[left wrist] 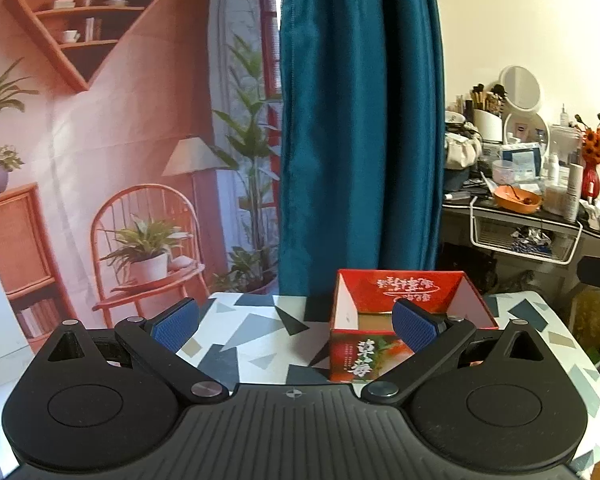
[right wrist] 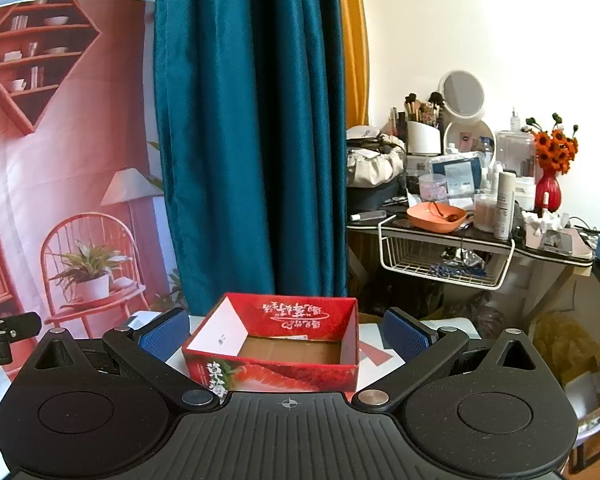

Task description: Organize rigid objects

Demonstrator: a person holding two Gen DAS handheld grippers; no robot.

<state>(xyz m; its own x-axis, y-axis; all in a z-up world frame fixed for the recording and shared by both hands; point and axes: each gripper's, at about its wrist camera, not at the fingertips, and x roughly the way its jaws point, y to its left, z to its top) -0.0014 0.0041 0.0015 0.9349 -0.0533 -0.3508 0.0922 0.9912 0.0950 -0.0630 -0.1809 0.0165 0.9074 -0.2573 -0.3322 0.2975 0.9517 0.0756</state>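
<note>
An open red cardboard box (left wrist: 356,356) printed with strawberries stands on a small table (left wrist: 252,332) with a grey and white geometric cloth. Its brown inside floor looks bare. My left gripper (left wrist: 296,326) hangs above the table with its jaws wide open; the box sits ahead, partly behind the right blue pad (left wrist: 414,326). In the right wrist view the same box (right wrist: 276,370) lies straight ahead between the spread fingers of my right gripper (right wrist: 286,334), which is open and touches nothing. No other loose object shows on the table.
A teal curtain (right wrist: 252,140) hangs just behind the table beside a printed room backdrop (left wrist: 100,160). To the right stands a cluttered dressing table (right wrist: 460,236) with an orange bowl (right wrist: 436,218), a mirror, bottles, a red flower vase and a wire basket underneath.
</note>
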